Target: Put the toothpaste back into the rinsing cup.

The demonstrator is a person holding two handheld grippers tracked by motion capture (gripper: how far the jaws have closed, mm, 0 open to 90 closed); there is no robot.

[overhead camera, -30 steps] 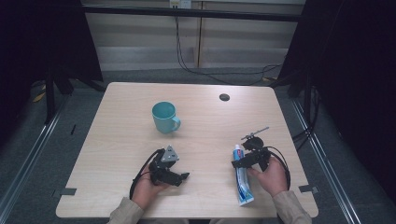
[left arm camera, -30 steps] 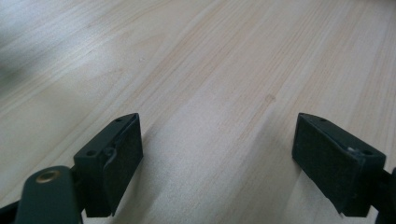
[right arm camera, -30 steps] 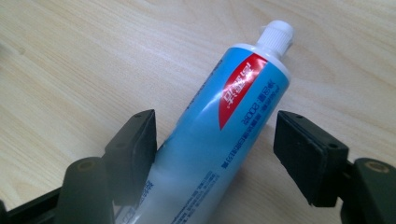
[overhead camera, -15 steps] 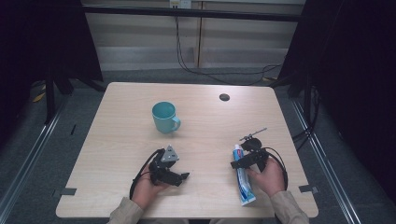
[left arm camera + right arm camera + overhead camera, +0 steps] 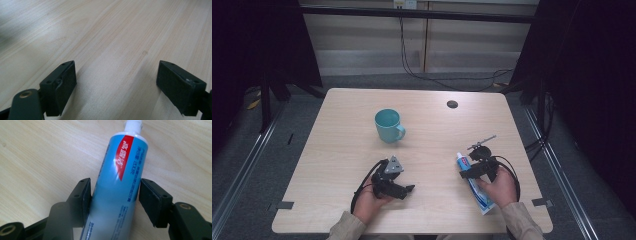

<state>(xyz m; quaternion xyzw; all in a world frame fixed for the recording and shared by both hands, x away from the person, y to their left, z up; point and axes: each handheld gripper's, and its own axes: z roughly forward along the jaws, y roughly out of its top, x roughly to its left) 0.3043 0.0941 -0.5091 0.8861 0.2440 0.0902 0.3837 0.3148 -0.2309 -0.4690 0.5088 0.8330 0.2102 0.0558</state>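
A blue and white toothpaste tube with a red stripe and white cap lies near the table's front right corner, cap pointing away from me. My right gripper straddles it just below the cap end. In the right gripper view the tube sits between the jaws and both pads touch its sides; the jaws have just been closing on it. My left gripper rests low at the front middle of the table. Its jaws stand wide apart over bare wood with nothing between them.
A teal mug stands upright in the middle of the light wooden table, handle to the right. A small dark round disc lies near the far edge. Dark curtains and cables surround the table.
The right gripper's jaws have narrowed around the toothpaste tube. Both hands, the tube and the mug stay where they were.
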